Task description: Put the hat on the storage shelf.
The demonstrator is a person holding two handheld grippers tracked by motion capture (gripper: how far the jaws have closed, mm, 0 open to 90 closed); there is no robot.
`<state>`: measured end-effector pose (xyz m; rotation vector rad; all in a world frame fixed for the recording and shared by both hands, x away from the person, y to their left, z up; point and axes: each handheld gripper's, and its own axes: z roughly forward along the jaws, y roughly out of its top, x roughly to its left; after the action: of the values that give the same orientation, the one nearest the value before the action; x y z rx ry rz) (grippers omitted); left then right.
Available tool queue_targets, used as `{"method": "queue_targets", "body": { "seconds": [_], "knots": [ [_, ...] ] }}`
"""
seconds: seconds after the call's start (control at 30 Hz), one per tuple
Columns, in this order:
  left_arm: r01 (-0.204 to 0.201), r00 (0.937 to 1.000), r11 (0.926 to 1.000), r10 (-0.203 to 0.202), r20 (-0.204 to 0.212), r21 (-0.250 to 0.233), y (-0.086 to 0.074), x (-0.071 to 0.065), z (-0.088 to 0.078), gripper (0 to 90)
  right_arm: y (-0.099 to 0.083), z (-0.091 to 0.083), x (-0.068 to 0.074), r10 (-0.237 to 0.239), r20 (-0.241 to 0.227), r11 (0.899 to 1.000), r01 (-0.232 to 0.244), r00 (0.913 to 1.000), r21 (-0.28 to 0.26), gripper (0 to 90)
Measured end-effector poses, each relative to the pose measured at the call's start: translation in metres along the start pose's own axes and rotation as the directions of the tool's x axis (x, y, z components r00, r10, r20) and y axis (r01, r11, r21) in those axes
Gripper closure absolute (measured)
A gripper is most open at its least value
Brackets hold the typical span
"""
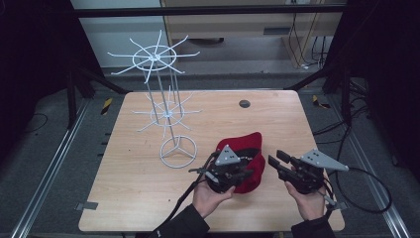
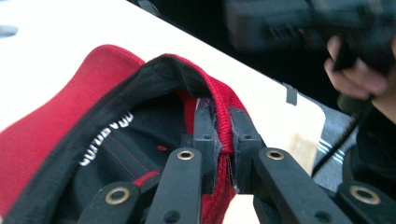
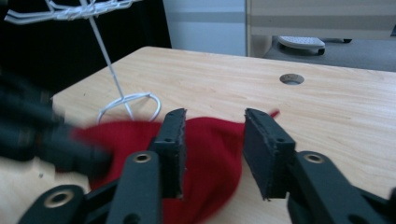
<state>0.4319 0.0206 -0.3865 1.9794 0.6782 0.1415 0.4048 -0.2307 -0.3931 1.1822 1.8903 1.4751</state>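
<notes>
Cap point(image 1: 250, 158) is the thing in hand: a red cap with a black lining, lying low and right of centre in the high view, on the near part of the table point(image 1: 148, 183). The left gripper point(image 1: 233, 171) sits over its near edge, and in the left gripper view its jaws are pinched narrow on the cap's rim point(image 2: 224, 140), one pad inside against the lining and one outside on the red cloth. That grip on the rim makes sense, since the stiff doubled edge gives the pads something firm to bite, and holding one side lets the crown hang open so it can be lifted and dropped over something.

The right gripper point(image 1: 277, 161) hovers at lower right of the high view, just beside the cap and clear of it. In the right gripper view its pads point(image 3: 259, 154) stand parted with the red cloth seen in the gap behind them, not pressed by either; the jaws are partly open and hold nothing. Judging by this, the right hand has no share in the grip and the cap rests with the left alone.

A white wire stand point(image 1: 166, 99) with spoked arms rises at upper left of centre, its ring base point(image 1: 178, 151) near the cap. It looks like the likely place for hanging the cap, though the far end of the cap is blurred in both gripper views, so I cannot tell whether the peak still rests on the table
</notes>
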Motion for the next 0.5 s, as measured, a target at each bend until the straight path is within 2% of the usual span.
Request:
{"method": "queue_targets", "body": {
  "seconds": [0.1,0.23,0.37,0.5],
  "knots": [
    [0.007,0.9998,0.9995,-0.008,-0.021,-0.030,0.005,0.006,-0.005,83.1,-0.016,-0.004,0.000,-0.028,-0.013,0.999,0.028,0.9995,0.027,53.4],
    [0.020,0.9987,0.9971,-0.024,-0.045,-0.073,0.013,0.012,-0.011,83.1,-0.034,0.002,0.001,-0.041,-0.026,0.996,0.043,0.9988,0.073,49.7],
    [0.024,0.9974,0.9953,-0.030,-0.065,-0.093,0.018,0.017,-0.016,83.1,-0.045,0.011,0.006,-0.029,-0.070,0.995,0.036,0.9972,0.093,46.8],
    [0.019,0.9963,0.9938,-0.028,-0.081,-0.109,0.022,0.017,-0.018,83.1,-0.050,0.020,0.015,-0.038,-0.114,0.993,0.050,0.9928,0.104,43.4]
  ]
}}
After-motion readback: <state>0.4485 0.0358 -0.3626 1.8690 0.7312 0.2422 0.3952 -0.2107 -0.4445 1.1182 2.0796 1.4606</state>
